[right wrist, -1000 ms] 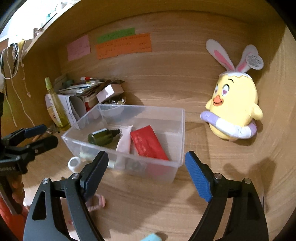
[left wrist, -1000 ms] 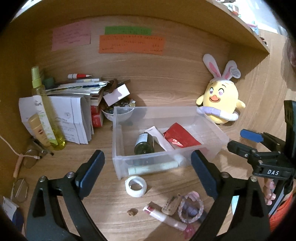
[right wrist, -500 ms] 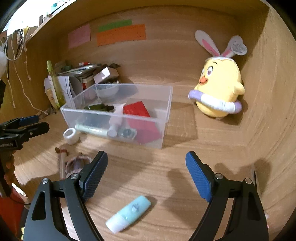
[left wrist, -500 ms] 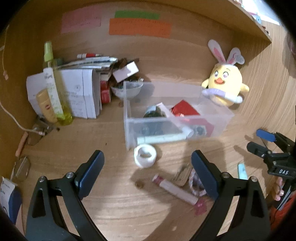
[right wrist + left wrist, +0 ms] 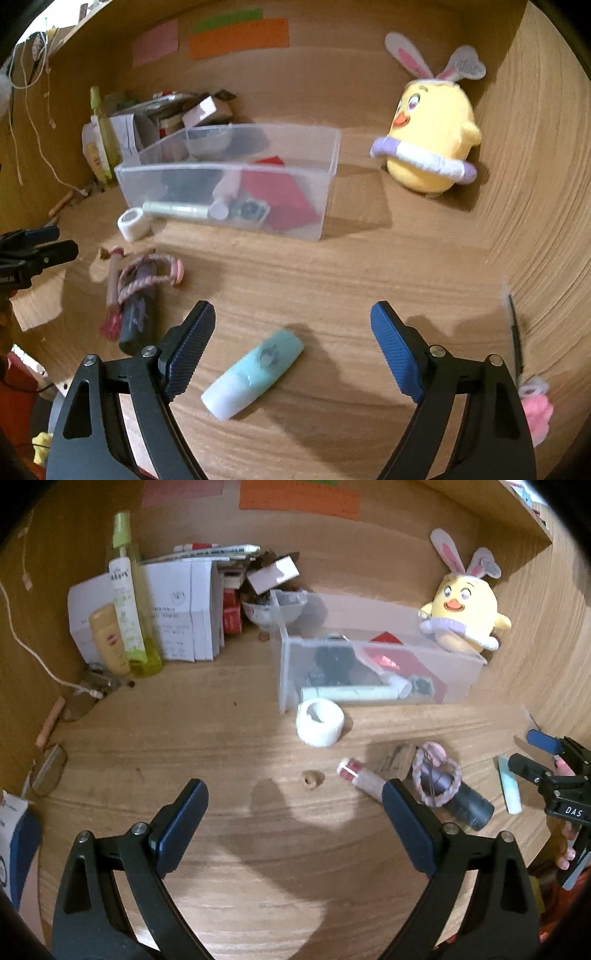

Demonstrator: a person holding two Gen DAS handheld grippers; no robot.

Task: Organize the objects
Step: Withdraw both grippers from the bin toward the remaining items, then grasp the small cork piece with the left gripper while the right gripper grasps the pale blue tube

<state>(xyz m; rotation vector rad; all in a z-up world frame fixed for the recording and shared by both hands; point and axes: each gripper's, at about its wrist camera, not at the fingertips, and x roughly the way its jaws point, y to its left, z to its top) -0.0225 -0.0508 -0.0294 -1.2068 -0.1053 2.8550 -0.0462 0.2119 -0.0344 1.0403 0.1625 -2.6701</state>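
A clear plastic bin [image 5: 288, 672] [image 5: 328, 192] sits mid-desk with a dark bottle, tubes and a red packet inside. A white tape roll [image 5: 319, 722] [image 5: 133, 223] lies just in front of its corner. On the desk near me lie a pink-capped tube [image 5: 360, 775], a pink braided loop over a dark cylinder [image 5: 443, 786] [image 5: 138, 295], and a mint-and-white tube [image 5: 255, 373] [image 5: 509, 790]. My left gripper [image 5: 291, 830] hangs open above bare desk, left of the pink-capped tube. The right gripper [image 5: 291, 350] is open, with the mint tube lying below, between its fingers.
A yellow bunny-eared plush [image 5: 463, 618] [image 5: 430, 146] stands at the back right. Boxes, papers, a green spray bottle [image 5: 127, 602] and a bowl crowd the back left. A small brown bit [image 5: 312, 779] lies on the desk. A pink fluffy item [image 5: 535, 410] lies at the right edge.
Both grippers have tilted downward and drawn back from the bin, so the loose items in front of it and the mint tube have come into view. Both stay open.
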